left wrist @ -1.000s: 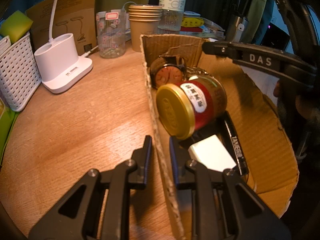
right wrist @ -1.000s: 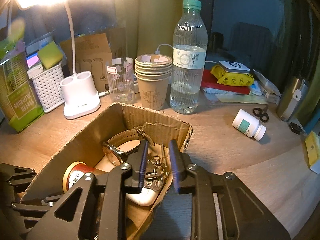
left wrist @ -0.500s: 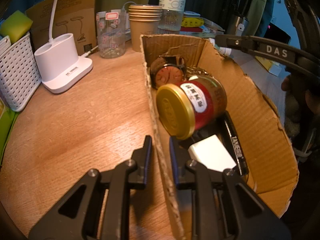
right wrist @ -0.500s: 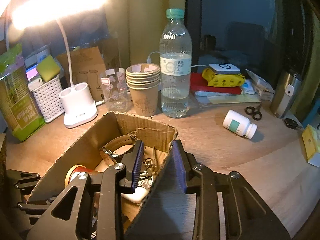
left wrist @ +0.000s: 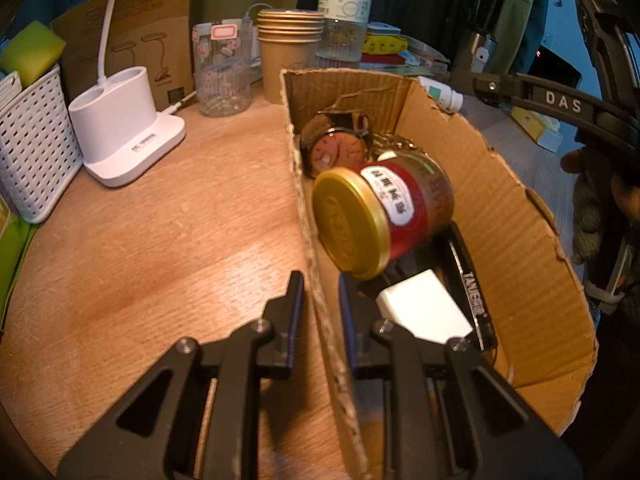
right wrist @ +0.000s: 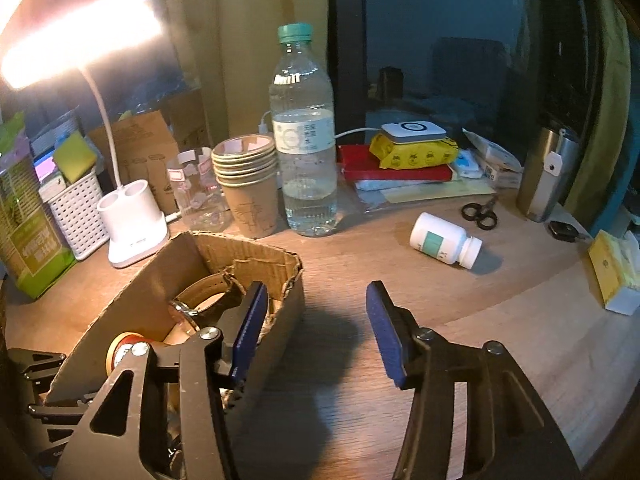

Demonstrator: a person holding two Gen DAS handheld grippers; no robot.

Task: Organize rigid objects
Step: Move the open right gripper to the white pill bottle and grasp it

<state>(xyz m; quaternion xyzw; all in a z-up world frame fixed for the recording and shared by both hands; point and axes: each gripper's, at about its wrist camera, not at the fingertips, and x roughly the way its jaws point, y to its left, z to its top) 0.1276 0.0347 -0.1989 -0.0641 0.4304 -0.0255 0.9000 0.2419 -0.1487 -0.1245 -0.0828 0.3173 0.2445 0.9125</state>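
A cardboard box [left wrist: 496, 204] stands on the wooden desk; it also shows in the right wrist view [right wrist: 132, 312]. It holds a red jar with a gold lid [left wrist: 380, 212], a brown-strapped watch [left wrist: 340, 148], a white block [left wrist: 424, 312] and a black bar [left wrist: 472, 292]. My left gripper [left wrist: 320, 300] is shut on the box's left wall. My right gripper [right wrist: 316, 320] is open and empty, raised beside the box's far right corner. A white pill bottle [right wrist: 444, 244] lies on the desk to the right.
Along the back stand a white lamp base [right wrist: 134, 224], a white basket [right wrist: 76, 216], a glass [right wrist: 198, 188], stacked paper cups [right wrist: 248, 188] and a water bottle [right wrist: 304, 136]. Scissors [right wrist: 480, 212], a steel flask [right wrist: 548, 172] and a yellow box [right wrist: 616, 272] are at the right.
My right gripper has let go of the box's right wall, opened wide and lifted away. My left gripper still holds the left wall.
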